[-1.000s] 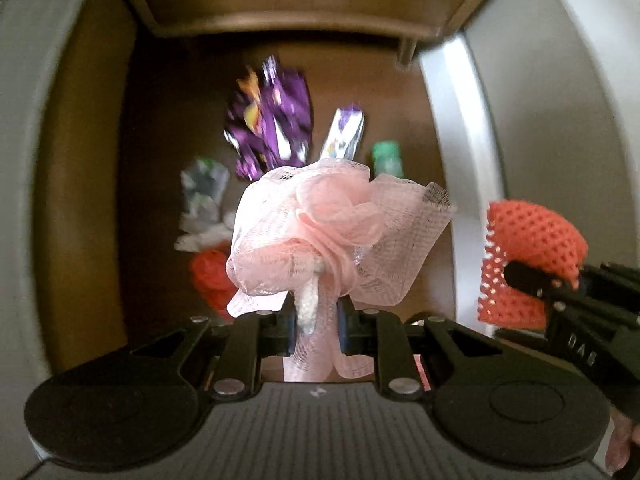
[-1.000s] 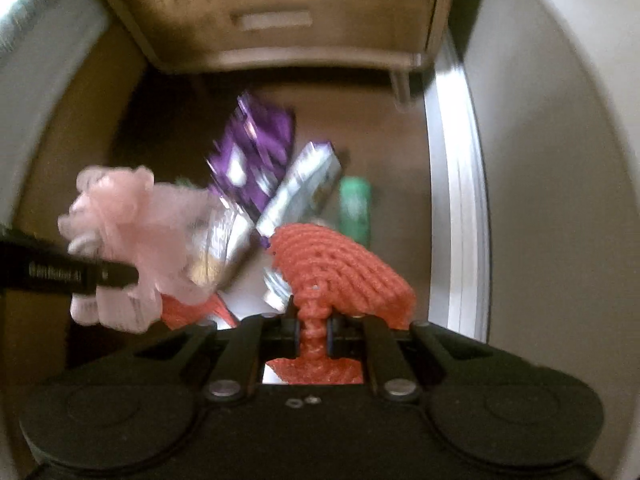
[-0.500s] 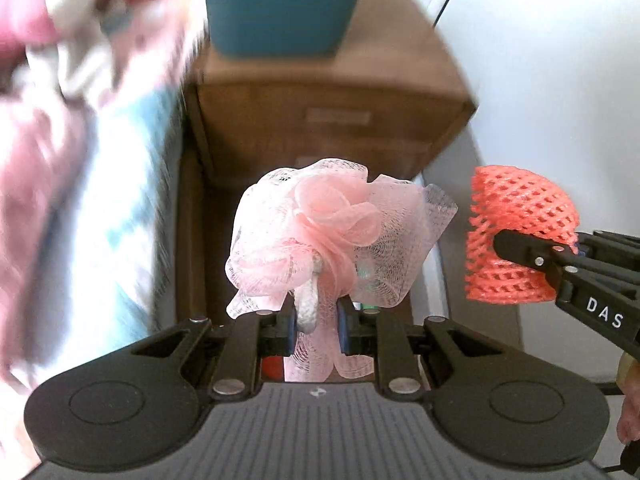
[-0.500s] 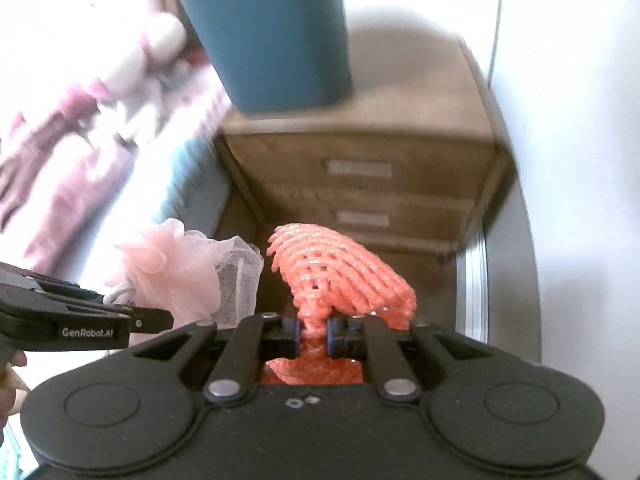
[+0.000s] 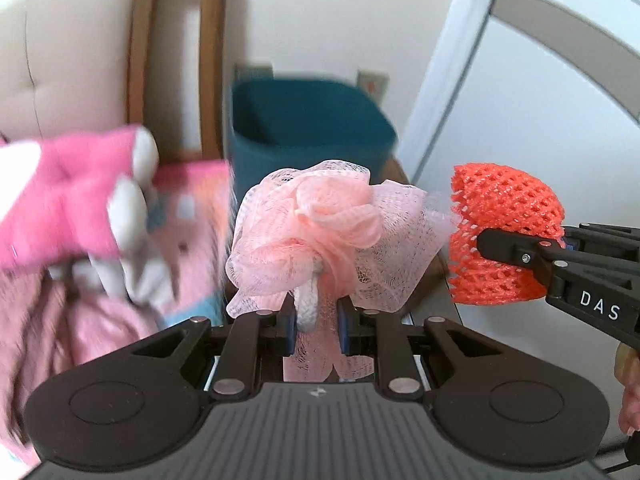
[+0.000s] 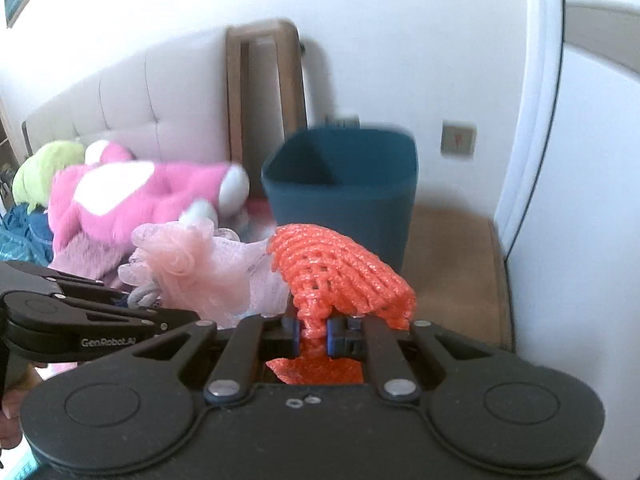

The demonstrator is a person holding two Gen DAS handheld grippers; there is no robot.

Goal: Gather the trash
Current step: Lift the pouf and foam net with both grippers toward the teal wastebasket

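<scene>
My left gripper (image 5: 316, 318) is shut on a pink mesh bath pouf (image 5: 320, 236) with a white cord, held in the air. To its right, my right gripper (image 6: 311, 328) is shut on an orange foam fruit net (image 6: 340, 276). That net (image 5: 504, 232) also shows in the left wrist view, and the pouf (image 6: 192, 268) in the right wrist view. A dark teal bin (image 5: 308, 132) (image 6: 344, 196) stands open-topped on a wooden nightstand (image 6: 452, 264), just beyond both held items. Nothing shows inside the part of the bin that I can see.
A bed at the left carries a pink and white plush toy (image 6: 140, 192), a green plush (image 6: 48, 168) and pink bedding (image 5: 80, 320). A beige padded headboard (image 6: 132, 108) stands behind. A white wall and door frame (image 6: 532, 120) rise at the right.
Both grippers have risen from the floor, where wrappers lay, up past the nightstand drawers to the level of the bin's rim. The pouf and the net stayed gripped.
</scene>
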